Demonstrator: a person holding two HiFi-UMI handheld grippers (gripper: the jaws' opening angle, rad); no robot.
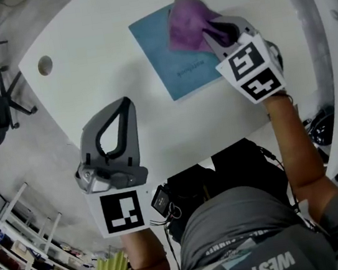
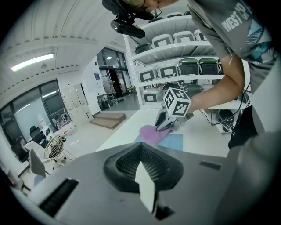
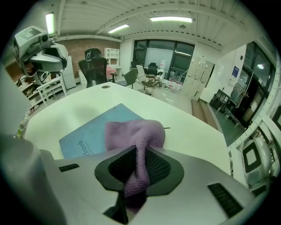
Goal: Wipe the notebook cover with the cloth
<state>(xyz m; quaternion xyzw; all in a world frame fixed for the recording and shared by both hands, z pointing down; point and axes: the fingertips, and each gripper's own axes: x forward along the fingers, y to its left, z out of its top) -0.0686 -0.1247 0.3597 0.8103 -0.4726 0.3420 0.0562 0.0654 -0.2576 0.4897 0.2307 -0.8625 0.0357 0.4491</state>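
A: White table (image 1: pixel 100 53), office floor beyond its curved edge. What are the 2 jaws of the right gripper (image 3: pixel 139 160) doing?

B: They are clamped on 1 fold of the purple cloth (image 3: pixel 134 132). The fold runs down between the pads, and the rest bunches out just past the tips.

A: Why hold it like that?

B: My guess is that pinching 1 fold leaves the loose bulk free to drag flat. The gripper tilts downward, so that bulk sits on the blue notebook (image 3: pixel 85 138).

A: Where is the notebook relative to the tips?

B: It is directly under and ahead of them, lying flat on the table. In the head view the cloth covers the cover's far right corner. The rest of the cover, with its printed word, is bare toward the person.

A: So most of the wiping remains?

B: It looks that way, since most of the cover is uncovered.

A: And the left gripper (image 1: pixel 118 129)?

B: Its tips are together with nothing between them. It hangs above the near left of the table, well apart from the notebook, probably just kept clear. Nothing pins the notebook, so a firm stroke could slide it.
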